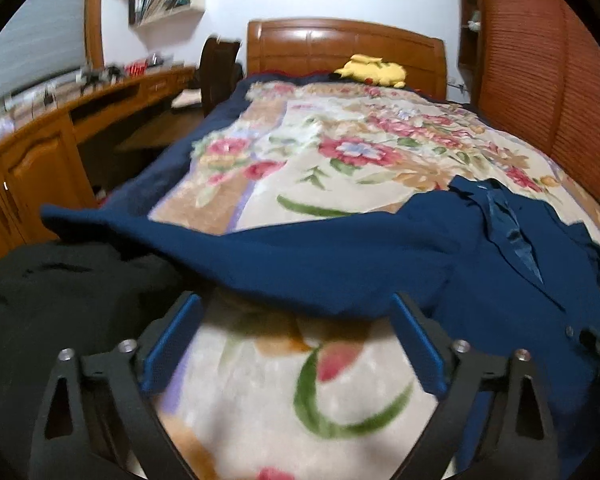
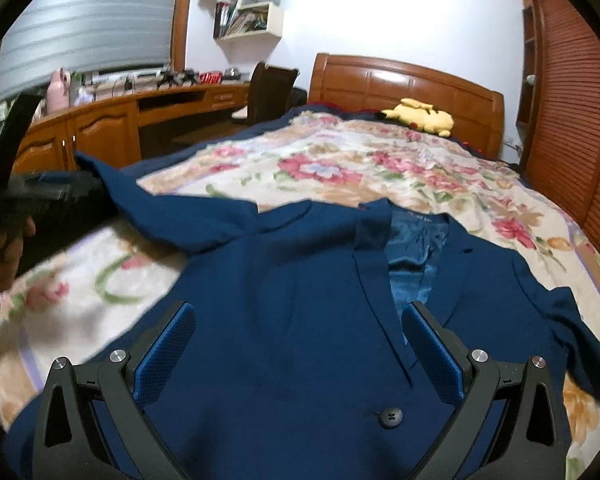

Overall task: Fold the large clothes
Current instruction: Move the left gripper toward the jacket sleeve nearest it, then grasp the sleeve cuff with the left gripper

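A dark blue suit jacket (image 2: 300, 304) lies face up on a floral blanket (image 2: 340, 168), lapels open and shiny lining showing. Its left sleeve (image 1: 240, 256) stretches out to the left across the bed. My left gripper (image 1: 296, 312) is open and empty, its blue pads just below that sleeve over bare blanket (image 1: 284, 380). My right gripper (image 2: 300, 320) is open and empty over the jacket's front, above a black button (image 2: 388, 418). The left gripper and the hand holding it show at the left of the right wrist view (image 2: 24, 196).
A dark garment (image 1: 60, 296) lies at the bed's near left. A yellow plush toy (image 2: 420, 116) sits by the wooden headboard (image 2: 400, 80). A wooden desk (image 2: 112, 120) and a chair (image 2: 272, 92) stand to the left, a slatted wardrobe (image 2: 572, 120) to the right.
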Motion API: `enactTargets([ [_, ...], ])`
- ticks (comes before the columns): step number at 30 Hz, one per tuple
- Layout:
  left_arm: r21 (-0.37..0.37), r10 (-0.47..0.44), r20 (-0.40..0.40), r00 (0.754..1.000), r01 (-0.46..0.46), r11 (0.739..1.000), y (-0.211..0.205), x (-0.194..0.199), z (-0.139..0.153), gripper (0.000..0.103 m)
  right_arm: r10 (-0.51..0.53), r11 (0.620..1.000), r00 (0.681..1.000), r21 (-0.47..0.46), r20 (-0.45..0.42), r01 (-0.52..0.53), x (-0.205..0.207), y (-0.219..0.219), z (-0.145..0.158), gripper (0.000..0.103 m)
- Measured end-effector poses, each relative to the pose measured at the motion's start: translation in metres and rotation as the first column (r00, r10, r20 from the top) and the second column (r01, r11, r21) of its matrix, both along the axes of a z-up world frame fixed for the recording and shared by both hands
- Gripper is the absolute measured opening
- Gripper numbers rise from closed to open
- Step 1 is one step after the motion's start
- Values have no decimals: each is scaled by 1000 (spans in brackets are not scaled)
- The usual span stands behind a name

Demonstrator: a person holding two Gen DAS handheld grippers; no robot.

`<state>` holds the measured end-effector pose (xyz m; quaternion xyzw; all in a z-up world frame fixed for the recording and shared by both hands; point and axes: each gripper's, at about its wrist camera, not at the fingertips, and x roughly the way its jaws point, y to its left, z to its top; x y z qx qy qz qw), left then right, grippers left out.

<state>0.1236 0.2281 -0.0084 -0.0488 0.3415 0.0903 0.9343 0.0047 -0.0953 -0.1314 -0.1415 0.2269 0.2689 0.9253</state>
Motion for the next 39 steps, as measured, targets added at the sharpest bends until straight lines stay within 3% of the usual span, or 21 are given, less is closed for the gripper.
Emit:
enactTargets([
  [3, -55, 27, -41, 999, -29, 998, 15, 18, -11, 79, -4, 1000, 1000, -12, -18, 4, 6, 1, -1, 103],
  [14, -109, 155, -145, 977, -172, 979, 49, 62, -43, 76, -15, 1000, 998, -14, -59, 14, 11, 9, 3, 103],
  [18, -80, 166, -153, 974, -179, 980, 53, 77, -42, 56, -15, 1000, 998, -2, -54, 14, 6, 2, 8, 103],
  [20, -49, 170, -163, 972, -179, 983, 54, 84, -43, 31, -12, 1000, 999, -2, -46, 12, 5, -3, 9, 103],
  [21, -22, 170, -180, 969, -177, 984, 53, 89, -44, 8, -12, 1000, 999, -7, -40, 11, 4, -6, 9, 103],
  [22, -13, 162, -185, 969, -168, 986, 50, 92, -44, 5, -14, 1000, 999, -16, -31, 14, 2, -9, 10, 103],
  [26, 24, 119, -90, 989, -117, 993, 25, 84, -14, 3, -45, 998, 999, -46, 2, 45, 4, -26, 11, 103],
  [30, 52, -11, -23, 1000, 12, 999, -32, 69, 25, 3, -88, 996, 996, -25, -8, 88, 10, -47, 15, 103],
  [34, 113, -135, 2, 991, 134, 985, -96, 48, 51, 3, -119, 993, 993, -8, -12, 118, 11, -62, 19, 103],
  [39, 150, -200, -26, 979, 201, 968, -144, 25, 58, 3, -128, 992, 992, -2, -17, 128, 8, -68, 19, 103],
])
